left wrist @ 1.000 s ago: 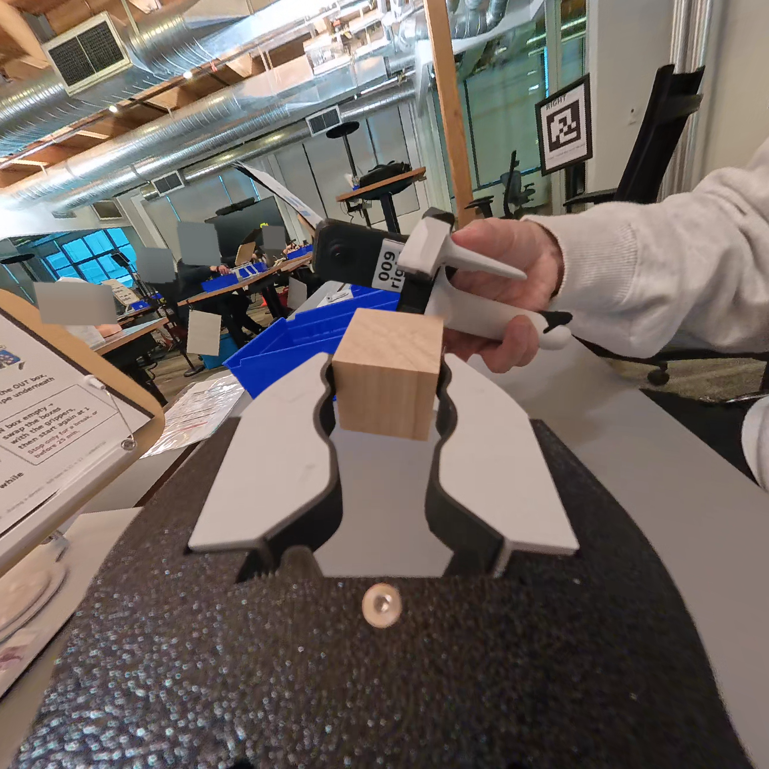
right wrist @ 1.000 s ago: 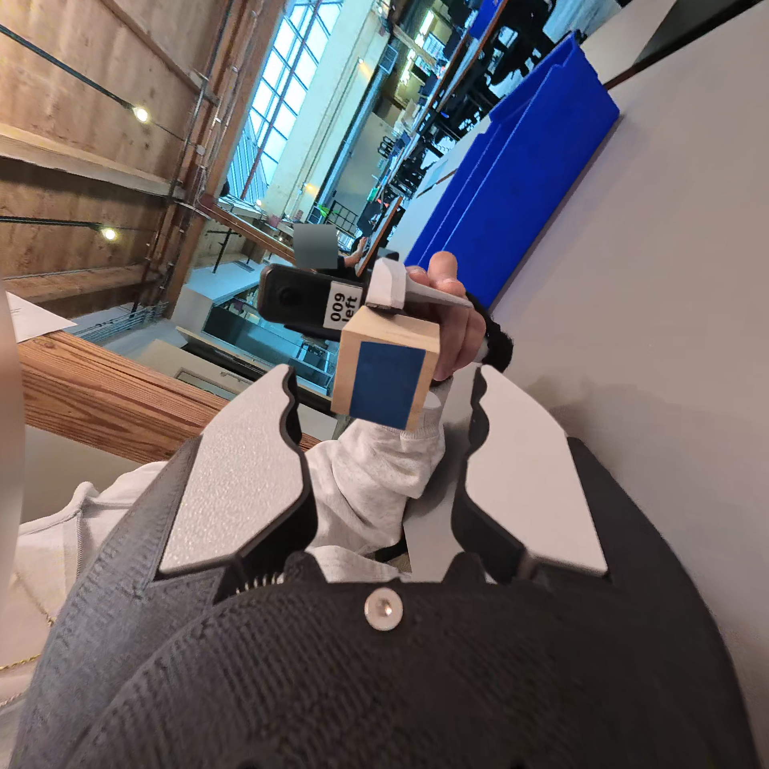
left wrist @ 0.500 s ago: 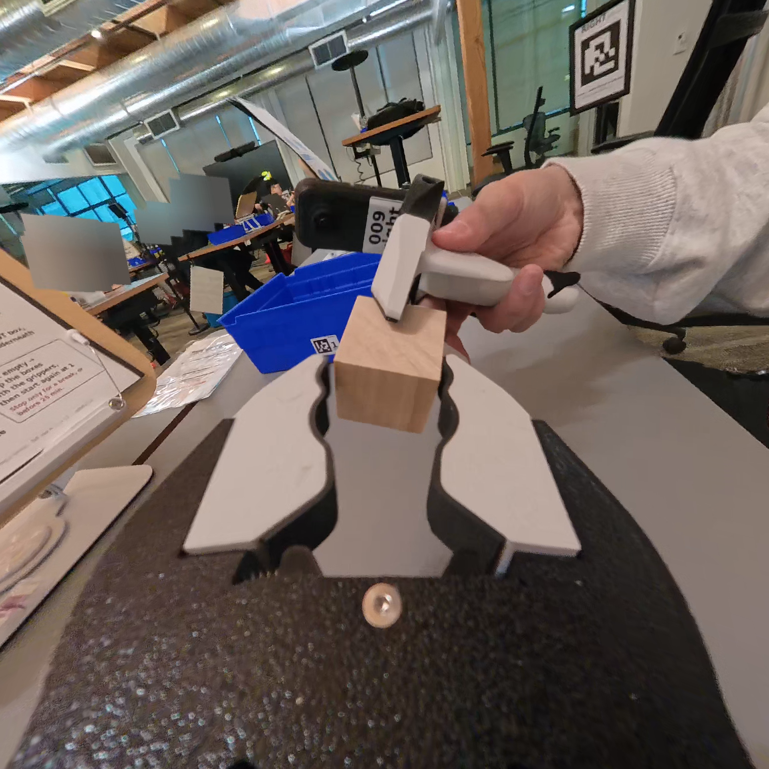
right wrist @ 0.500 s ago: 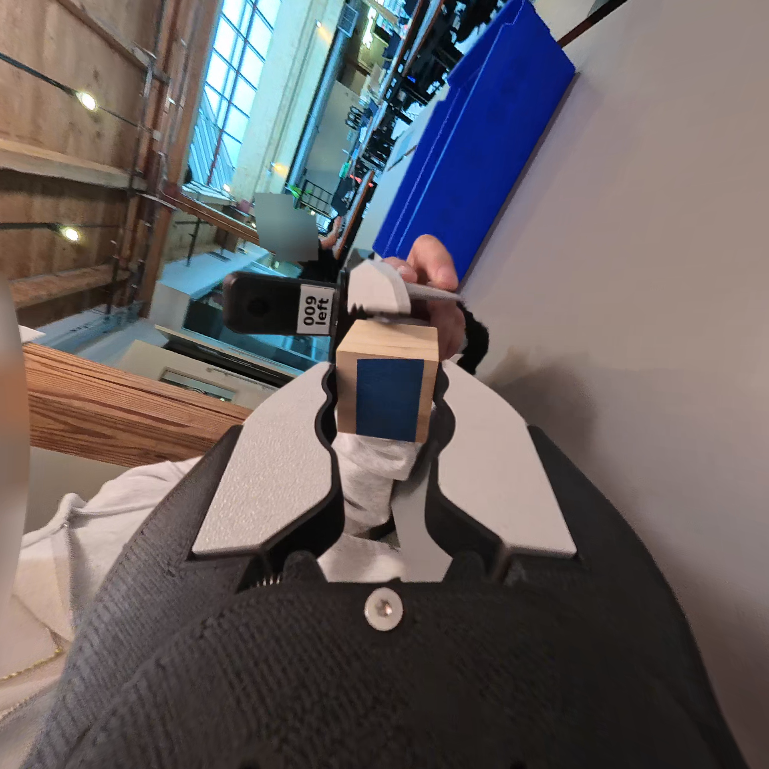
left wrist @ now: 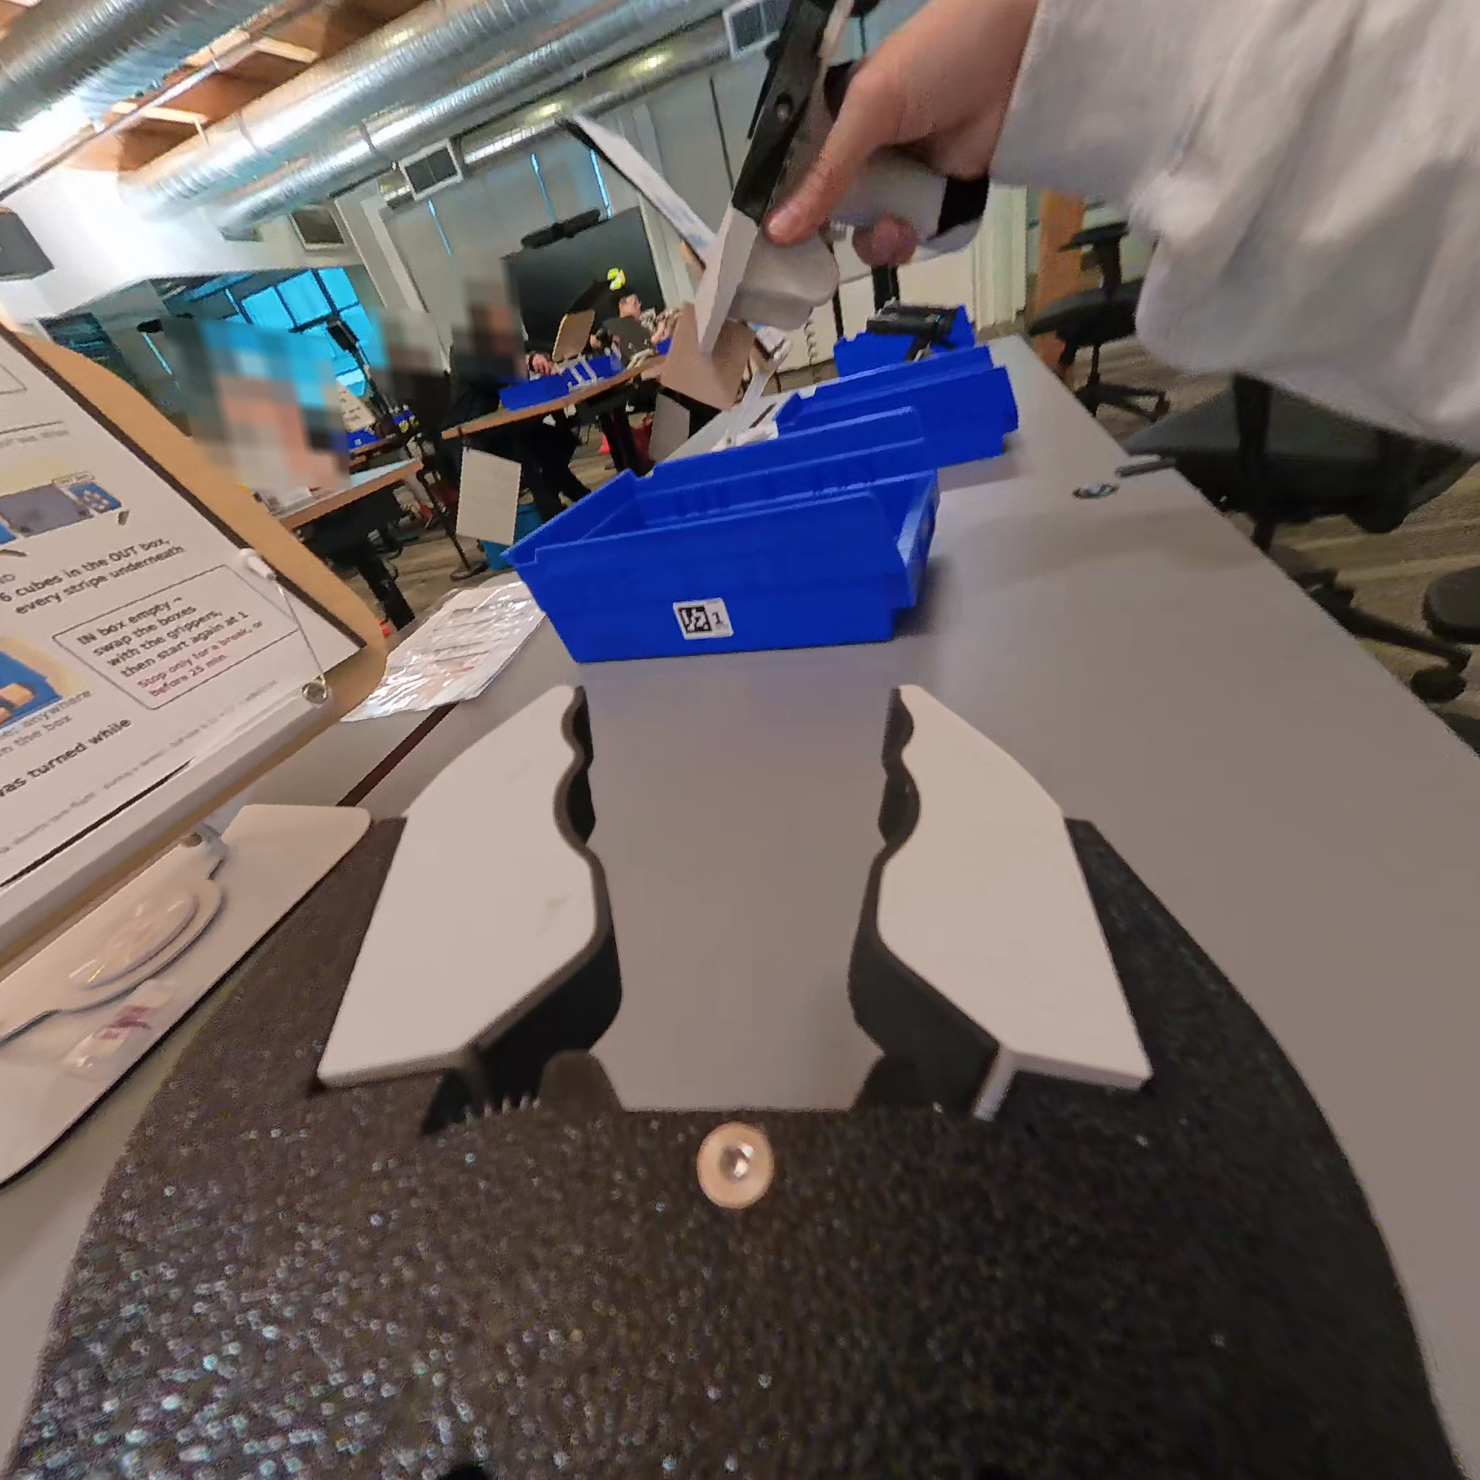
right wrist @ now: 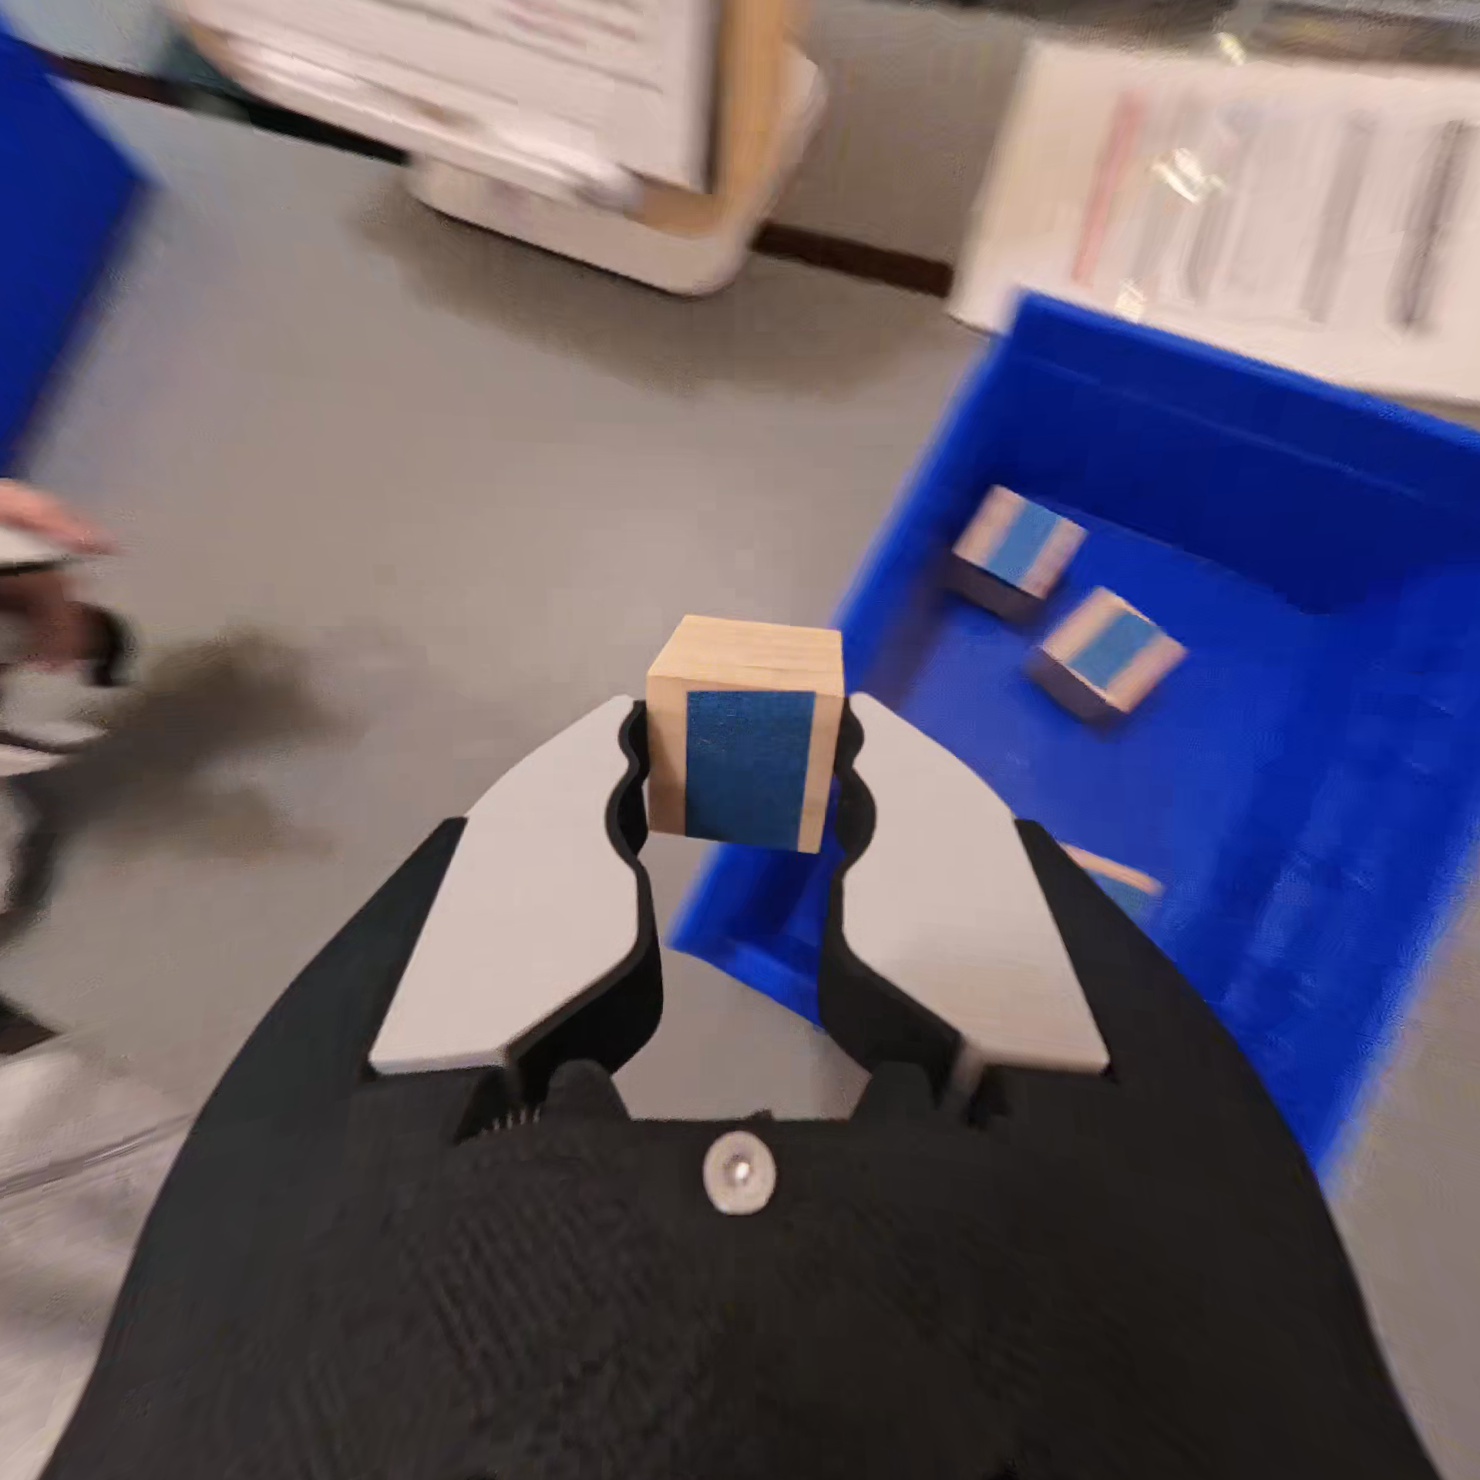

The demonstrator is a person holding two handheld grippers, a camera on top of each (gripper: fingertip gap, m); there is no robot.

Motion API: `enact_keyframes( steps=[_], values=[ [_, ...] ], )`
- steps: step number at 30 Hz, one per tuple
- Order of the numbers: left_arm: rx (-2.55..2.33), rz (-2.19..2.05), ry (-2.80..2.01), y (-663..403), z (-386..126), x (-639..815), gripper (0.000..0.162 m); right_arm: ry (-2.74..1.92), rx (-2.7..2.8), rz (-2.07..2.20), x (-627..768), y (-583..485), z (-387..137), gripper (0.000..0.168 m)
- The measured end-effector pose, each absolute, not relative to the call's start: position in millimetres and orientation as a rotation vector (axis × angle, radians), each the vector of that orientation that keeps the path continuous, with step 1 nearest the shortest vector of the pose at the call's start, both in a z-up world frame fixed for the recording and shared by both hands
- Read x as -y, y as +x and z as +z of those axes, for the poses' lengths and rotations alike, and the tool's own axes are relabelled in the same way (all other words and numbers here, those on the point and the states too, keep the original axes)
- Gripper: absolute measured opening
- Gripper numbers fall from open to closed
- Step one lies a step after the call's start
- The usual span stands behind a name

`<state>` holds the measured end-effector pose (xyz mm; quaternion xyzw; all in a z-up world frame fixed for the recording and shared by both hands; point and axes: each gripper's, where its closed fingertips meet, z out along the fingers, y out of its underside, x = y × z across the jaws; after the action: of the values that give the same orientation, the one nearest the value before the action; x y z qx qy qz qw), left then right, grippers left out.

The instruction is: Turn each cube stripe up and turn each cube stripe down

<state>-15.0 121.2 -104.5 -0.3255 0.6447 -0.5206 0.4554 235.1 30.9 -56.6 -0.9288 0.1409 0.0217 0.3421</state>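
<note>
Right tongs (right wrist: 741,761): clenched on one wooden cube (right wrist: 745,733), held by its side faces above the grey worktop (right wrist: 416,512), just beside the near corner of a blue bin (right wrist: 945,689); blue stripe faces the camera.
Left tongs (left wrist: 737,769): released, empty, low over the worktop.
Bin contents: two cubes (right wrist: 1017,552) stripe up; a third seems partly hidden behind the finger.
Risks: shallow tip grip, so the cube may twist or slip; clipping the bin wall on entry; landing on a resting cube; stripe ending sideways.
</note>
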Motion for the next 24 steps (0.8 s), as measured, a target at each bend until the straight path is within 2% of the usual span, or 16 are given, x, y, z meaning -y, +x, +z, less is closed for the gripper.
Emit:
enact_keyframes(
  steps=[5, 11, 17, 24],
  values=[
    [-1.618, -1.284, -0.814, -12.9, -110.4, -119.0, 0.068, -2.668, -0.563, -0.092, -5.1, 305.0, -114.9, 0.045],
    [-1.631, -1.268, -0.839, -11.3, -117.3, -122.5, 0.067, -2.872, -0.560, -0.150, -8.1, 317.3, -180.4, 0.046],
    [-1.624, -1.288, -0.841, -11.3, -116.0, -122.1, 0.067, -2.926, -0.597, -0.115, -11.3, 315.6, -209.8, 0.046],
    [-1.629, -1.292, -0.843, -10.9, -116.2, -121.7, 0.067, -2.930, -0.632, -0.067, -11.9, 313.8, -220.2, 0.046]
  ],
)
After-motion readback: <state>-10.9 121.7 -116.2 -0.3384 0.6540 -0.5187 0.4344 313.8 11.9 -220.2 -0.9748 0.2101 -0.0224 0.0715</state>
